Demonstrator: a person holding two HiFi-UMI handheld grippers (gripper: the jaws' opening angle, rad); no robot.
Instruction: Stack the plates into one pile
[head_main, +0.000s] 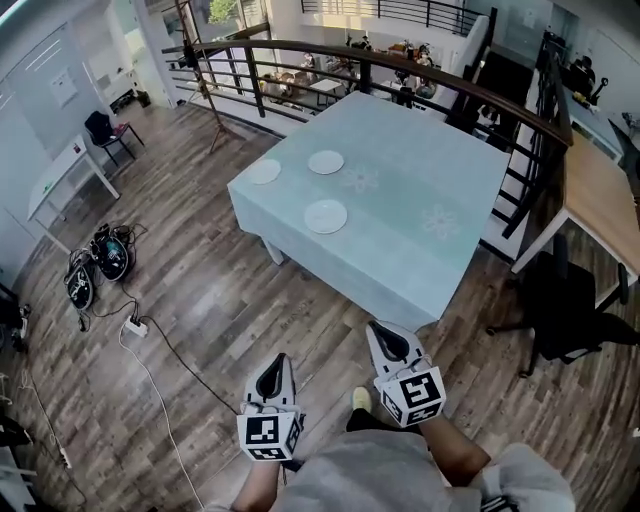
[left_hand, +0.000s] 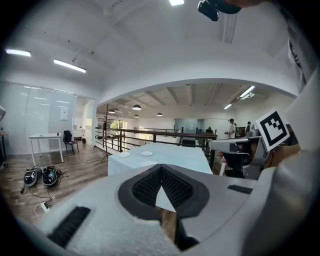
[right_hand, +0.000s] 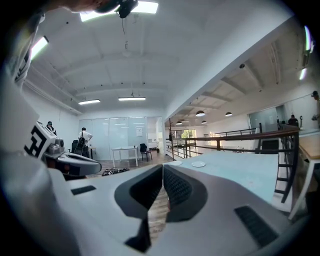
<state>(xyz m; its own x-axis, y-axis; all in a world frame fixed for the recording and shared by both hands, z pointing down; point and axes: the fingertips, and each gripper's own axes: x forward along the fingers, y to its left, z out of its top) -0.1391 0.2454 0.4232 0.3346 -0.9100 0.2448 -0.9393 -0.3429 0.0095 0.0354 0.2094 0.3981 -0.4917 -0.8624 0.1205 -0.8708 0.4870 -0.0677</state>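
Note:
Three white plates lie apart on a table under a pale teal cloth (head_main: 420, 180): one near the front edge (head_main: 326, 216), one behind it (head_main: 326, 162), one at the left corner (head_main: 264, 172). Both grippers hang over the wooden floor, well short of the table. My left gripper (head_main: 272, 372) is shut and holds nothing; its view shows its tips (left_hand: 161, 171) meeting, with two plates (left_hand: 124, 154) (left_hand: 146, 153) far ahead. My right gripper (head_main: 385, 335) is also shut and empty. Past its tips (right_hand: 163, 170), its view shows two plates (right_hand: 198, 164) (right_hand: 175, 163) on the cloth.
A dark railing (head_main: 400, 65) runs behind and to the right of the table. A black office chair (head_main: 570, 310) and a wooden desk (head_main: 600, 195) stand at the right. Cables, a power strip (head_main: 133, 326) and dark gear (head_main: 100, 262) lie on the floor at the left.

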